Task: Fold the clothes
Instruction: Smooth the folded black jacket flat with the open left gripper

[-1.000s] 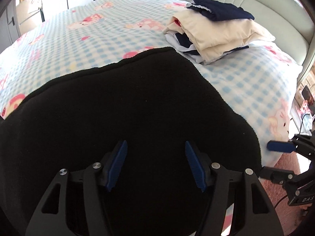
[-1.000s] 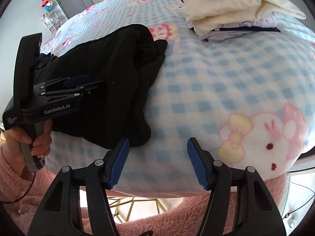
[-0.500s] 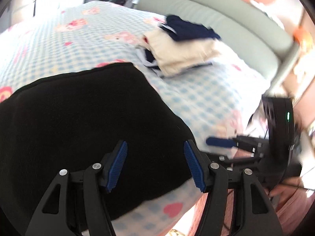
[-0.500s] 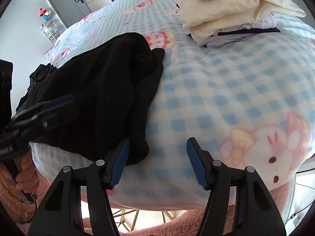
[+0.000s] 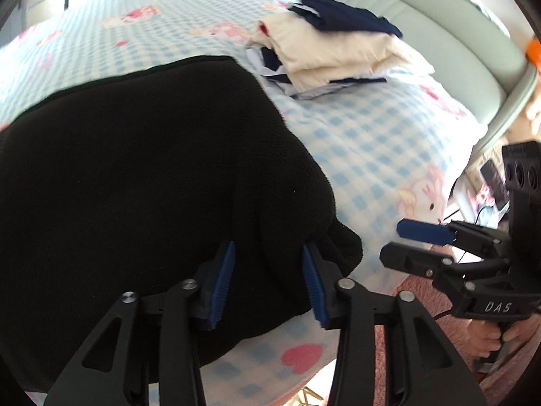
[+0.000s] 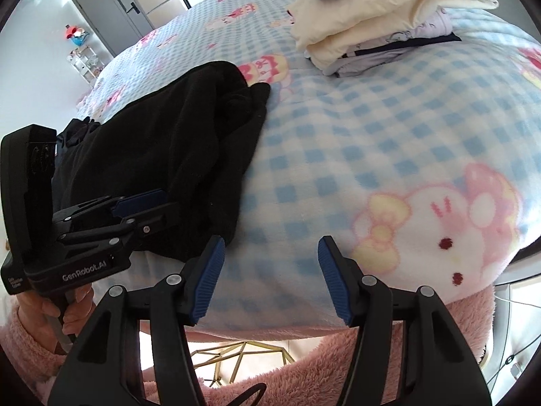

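Right now my left gripper [image 5: 267, 280] has just been closing on the near corner of the black garment [image 5: 142, 176] — fabric between its jaws, ready to fold. My right gripper [image 6: 270, 277] hovers open beside that corner, over bare blanket [image 6: 372, 135].

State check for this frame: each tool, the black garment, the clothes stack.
left tool: jaws have just been closing, black fabric between them.
right tool: open, nothing between its jaws, over the blanket.
black garment: unfolded, draped over the bed's near edge.
clothes stack: folded, piled.
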